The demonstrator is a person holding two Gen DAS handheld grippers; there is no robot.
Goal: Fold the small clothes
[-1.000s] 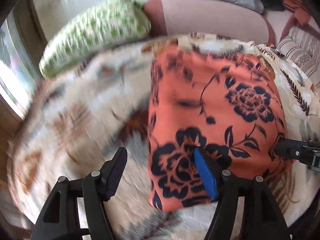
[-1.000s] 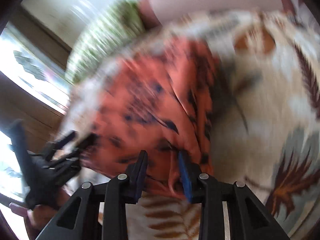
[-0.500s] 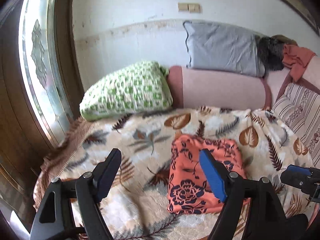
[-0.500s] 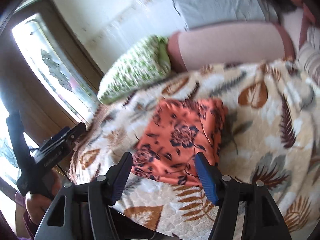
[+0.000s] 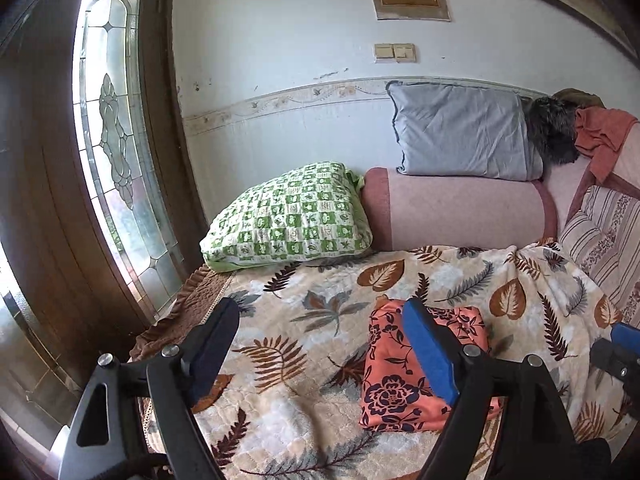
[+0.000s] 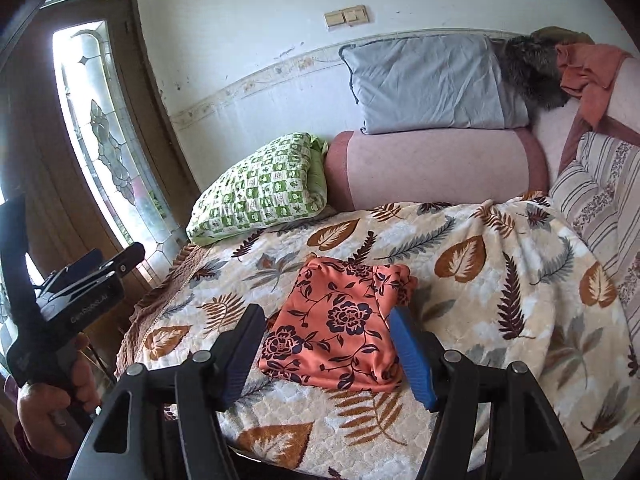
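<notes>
garment: orange floral cloth (image 6: 340,324) lies folded flat on leaf blanket (image 6: 480,280), judged finished | left claw (image 5: 320,348) gapes, empty | right claw (image 6: 328,352) gapes, empty, above it

The folded cloth (image 6: 340,328) lies on the blanket (image 6: 480,280) that covers the sofa seat, nearer the front edge than the back. Behind it, at the blanket's back left corner, a pillow (image 6: 260,188) leans beside the bolster (image 6: 432,168), which runs along the back edge. A second pillow (image 6: 428,84) rests on top of the bolster, against the wall (image 6: 240,20). A cushion (image 6: 600,192) stands at the right edge. The door (image 6: 100,120) is left of the sofa.
</notes>
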